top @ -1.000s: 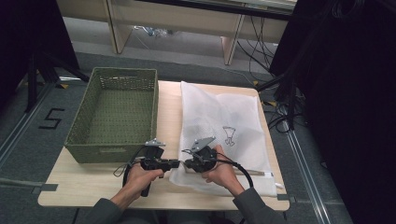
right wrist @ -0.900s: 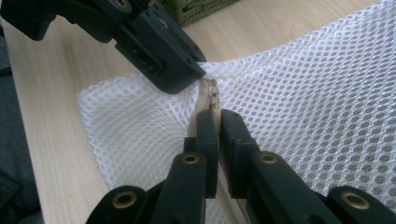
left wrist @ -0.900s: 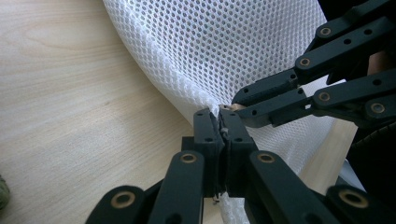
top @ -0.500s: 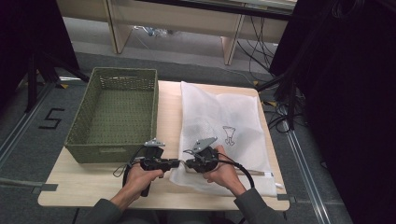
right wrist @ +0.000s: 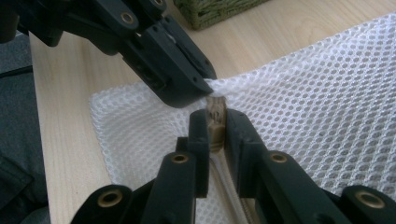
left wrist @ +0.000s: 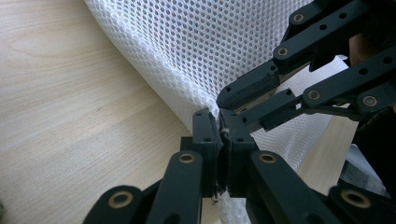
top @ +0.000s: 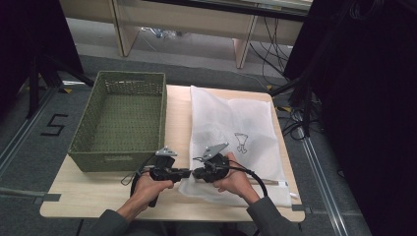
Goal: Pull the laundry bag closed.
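- White mesh bag (top: 236,132) lay flat on the wooden table (top: 98,196), right of the green basket (top: 120,118).
- Left gripper (left wrist: 218,122) pinched its near corner.
- Right gripper (right wrist: 215,116) clamped its zipper pull (right wrist: 215,108).

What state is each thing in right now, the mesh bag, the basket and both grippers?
mesh bag: lying flat on the table, near corner pinched up.
zipper pull: clamped between the right gripper's jaws.
basket: upright, empty.
left gripper: shut on the bag's edge.
right gripper: shut on the zipper pull.

Grey carpet floor (top: 44,123) (marked "5") surrounds the wooden table (top: 98,196); a cabinet (top: 196,24) stands behind.
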Demonstrator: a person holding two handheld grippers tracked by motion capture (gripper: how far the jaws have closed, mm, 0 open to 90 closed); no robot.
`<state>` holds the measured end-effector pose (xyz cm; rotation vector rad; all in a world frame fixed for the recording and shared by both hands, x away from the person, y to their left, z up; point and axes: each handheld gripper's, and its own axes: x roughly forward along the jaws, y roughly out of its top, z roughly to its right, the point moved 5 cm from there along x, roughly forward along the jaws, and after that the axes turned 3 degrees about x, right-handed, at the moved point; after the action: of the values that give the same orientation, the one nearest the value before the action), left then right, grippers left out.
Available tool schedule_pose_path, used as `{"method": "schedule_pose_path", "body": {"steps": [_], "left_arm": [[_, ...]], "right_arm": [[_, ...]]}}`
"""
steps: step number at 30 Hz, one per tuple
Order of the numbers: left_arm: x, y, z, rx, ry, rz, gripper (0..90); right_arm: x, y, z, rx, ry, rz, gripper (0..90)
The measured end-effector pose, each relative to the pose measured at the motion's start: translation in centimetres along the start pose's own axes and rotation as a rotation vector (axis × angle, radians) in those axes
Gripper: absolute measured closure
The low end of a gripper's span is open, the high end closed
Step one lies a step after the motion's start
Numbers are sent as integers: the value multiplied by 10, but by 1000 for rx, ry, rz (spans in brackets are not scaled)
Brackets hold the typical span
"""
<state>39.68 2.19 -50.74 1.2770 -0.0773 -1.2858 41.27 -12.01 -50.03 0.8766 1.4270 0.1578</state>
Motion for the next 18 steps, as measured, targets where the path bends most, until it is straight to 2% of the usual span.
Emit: {"method": "schedule_pose_path", "body": {"steps": [7,11,15,18], "left_arm": [[-1,1,0,20,-6,1,851],[0,2,0,23,-19,5,833],[2,3,-1,-3,-36,12,795],[2,4,-3,-30,-41,25,774]], "right_arm": [[-1,-3,3,12,31,0,766],[-1,-3,2,15,54,-7,782],[0,-4,3,5,45,-18,814],[1,-3,3,15,33,-14,816]]}}
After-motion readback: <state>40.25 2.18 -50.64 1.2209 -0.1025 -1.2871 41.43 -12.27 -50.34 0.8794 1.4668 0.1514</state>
